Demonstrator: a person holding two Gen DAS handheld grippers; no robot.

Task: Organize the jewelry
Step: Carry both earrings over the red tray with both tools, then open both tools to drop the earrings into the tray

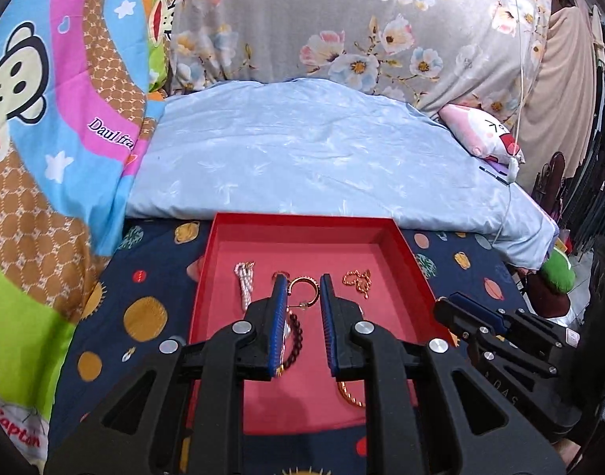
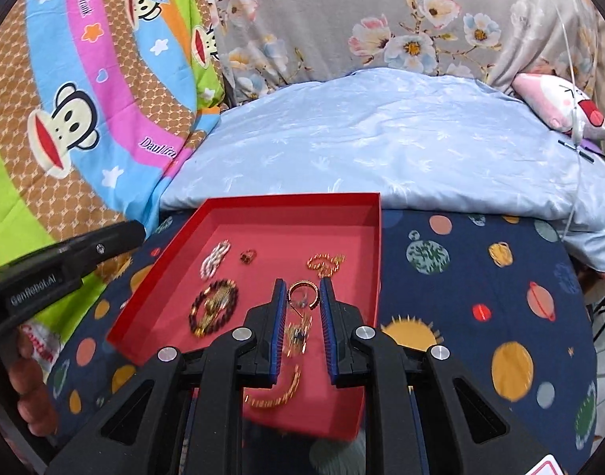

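Hovering over the tray, the left gripper (image 1: 302, 279) keeps its blue-padded jaws narrowly parted and empty. The right gripper (image 2: 301, 281) is parted just as little and grasps nothing either.

Both look down on a shallow red cardboard tray (image 1: 302, 217) holding the jewelry: a gold hoop earring (image 1: 302, 283) in line with each gap, a white pearl strand (image 1: 245, 285) on the left, a tangled gold chain (image 1: 357, 281) on the right, and a twisted gold bangle (image 1: 349, 394) nearest.

The left view hides most of the dark beaded bracelet (image 1: 296, 340) behind a finger. The right view shows it whole, with something gold lying inside its ring, plus a small ring (image 2: 247, 255) beside the pearls and a person's hand (image 2: 29, 388) on the left tool's handle.

The tray sits on a navy planet-print sheet (image 2: 460, 277), its far rim just beside a pale blue pillow (image 1: 302, 150). Bare sheet lies open on the right.
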